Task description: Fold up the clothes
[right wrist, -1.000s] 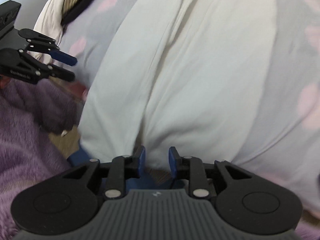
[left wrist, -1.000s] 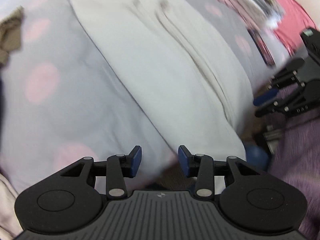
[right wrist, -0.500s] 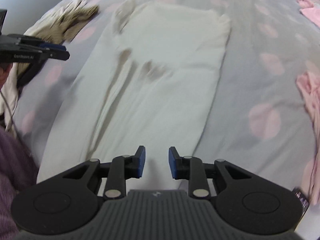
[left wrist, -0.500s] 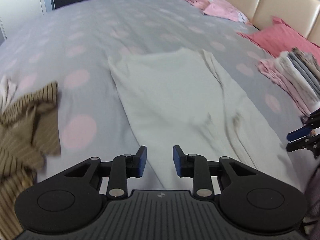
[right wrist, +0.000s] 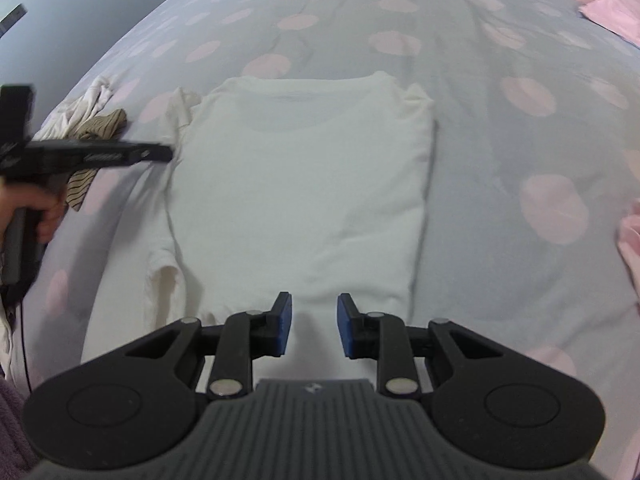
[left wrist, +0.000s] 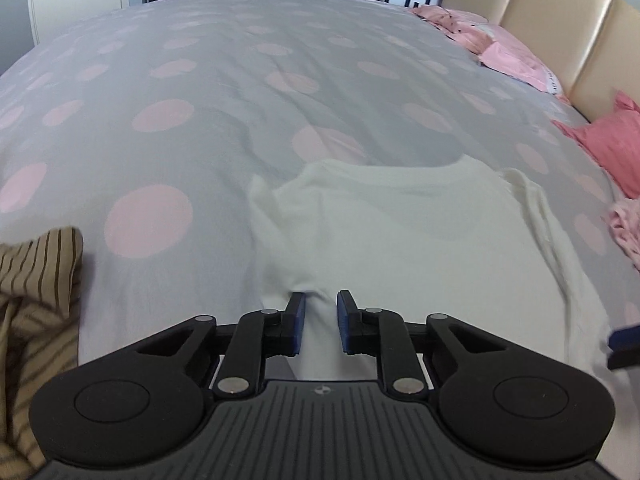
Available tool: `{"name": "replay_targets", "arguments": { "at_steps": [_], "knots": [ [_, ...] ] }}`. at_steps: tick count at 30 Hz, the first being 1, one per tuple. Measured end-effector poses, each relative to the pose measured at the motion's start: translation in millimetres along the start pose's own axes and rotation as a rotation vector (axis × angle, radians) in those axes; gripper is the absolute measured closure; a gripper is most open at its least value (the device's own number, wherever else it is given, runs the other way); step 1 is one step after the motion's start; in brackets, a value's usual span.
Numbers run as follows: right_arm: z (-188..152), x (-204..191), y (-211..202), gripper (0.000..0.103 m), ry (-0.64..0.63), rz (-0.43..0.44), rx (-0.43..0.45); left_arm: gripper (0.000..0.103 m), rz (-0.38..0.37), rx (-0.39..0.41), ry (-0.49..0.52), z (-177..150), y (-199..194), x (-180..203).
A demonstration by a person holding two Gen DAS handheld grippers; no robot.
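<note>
A white T-shirt [right wrist: 304, 184] lies flat on the bed, neck end far, with its right side folded in; it also shows in the left wrist view [left wrist: 420, 232]. My left gripper [left wrist: 320, 320] is open over the shirt's left edge, with cloth bunched between its blue pads, not clamped. It appears blurred at the left of the right wrist view [right wrist: 156, 154]. My right gripper [right wrist: 314, 326] is open and empty above the shirt's near hem. A blue fingertip [left wrist: 624, 338] of it shows at the right edge of the left wrist view.
The bed has a grey cover with pink dots [left wrist: 240, 80]. A brown striped garment [left wrist: 36, 276] lies left of the shirt. Pink clothes [left wrist: 516, 60] and a red pillow [left wrist: 612, 140] lie by the cream headboard [left wrist: 560, 16] at right.
Both grippers have lifted and swung forward from the bed's near edge, so the whole shirt now shows. The left gripper has come onto the shirt's left edge. The jaws have stayed open.
</note>
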State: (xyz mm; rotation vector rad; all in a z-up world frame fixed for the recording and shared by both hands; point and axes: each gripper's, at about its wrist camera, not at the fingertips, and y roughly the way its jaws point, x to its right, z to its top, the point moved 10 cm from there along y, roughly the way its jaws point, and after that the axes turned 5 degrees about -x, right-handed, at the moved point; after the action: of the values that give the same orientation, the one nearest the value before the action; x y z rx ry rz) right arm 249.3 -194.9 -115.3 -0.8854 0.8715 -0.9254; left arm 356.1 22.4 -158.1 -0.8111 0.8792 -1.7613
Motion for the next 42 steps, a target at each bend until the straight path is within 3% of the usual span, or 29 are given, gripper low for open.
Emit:
{"name": "replay_targets", "arguments": {
  "at_steps": [5, 9, 11, 13, 16, 18, 23, 28, 36, 42],
  "knots": [
    [18.0, -0.2, 11.6, 0.075, -0.027, -0.003, 0.017, 0.089, -0.065, -0.004, -0.027, 11.4, 14.9, -11.3],
    [45.3, 37.5, 16.8, 0.075, 0.078, -0.059, 0.096, 0.093, -0.089, -0.007, -0.068, 12.0, 11.8, -16.7],
    [49.9, 52.6, 26.3, 0.088, 0.141, -0.052, 0.083, 0.093, -0.084, -0.011, -0.07, 10.3, 10.8, -16.4],
    [51.9, 63.0, 37.0, 0.091, 0.191, -0.037, 0.063, 0.093, -0.056, -0.017, -0.04, 13.2, 12.0, -13.8],
    [52.9, 59.6, 37.9, 0.094, 0.149, -0.073, 0.06, 0.093, -0.019, -0.023, -0.029, 15.5, 7.3, -8.2],
    [55.0, 52.3, 28.0, 0.09, 0.118, -0.086, 0.075, 0.09, -0.011, -0.016, -0.022, 17.6, -1.0, -2.6],
    [45.8, 15.8, -2.1, 0.088, 0.005, 0.006, 0.106, 0.087, -0.02, 0.012, 0.059, 14.8, -28.5, 20.9],
    [17.7, -19.8, -18.5, 0.087, -0.03, 0.12, 0.074, 0.087, -0.114, -0.026, 0.154, -16.2, -52.9, 68.0],
    [-37.9, -36.7, -16.2, 0.087, -0.082, 0.104, 0.017, 0.086, -0.184, -0.131, 0.294, -92.4, -76.2, 131.6],
    [-81.6, -31.7, -32.0, 0.086, -0.096, 0.097, 0.005, 0.08, -0.199, -0.146, 0.281, -152.2, -104.7, 133.4]
  ]
}}
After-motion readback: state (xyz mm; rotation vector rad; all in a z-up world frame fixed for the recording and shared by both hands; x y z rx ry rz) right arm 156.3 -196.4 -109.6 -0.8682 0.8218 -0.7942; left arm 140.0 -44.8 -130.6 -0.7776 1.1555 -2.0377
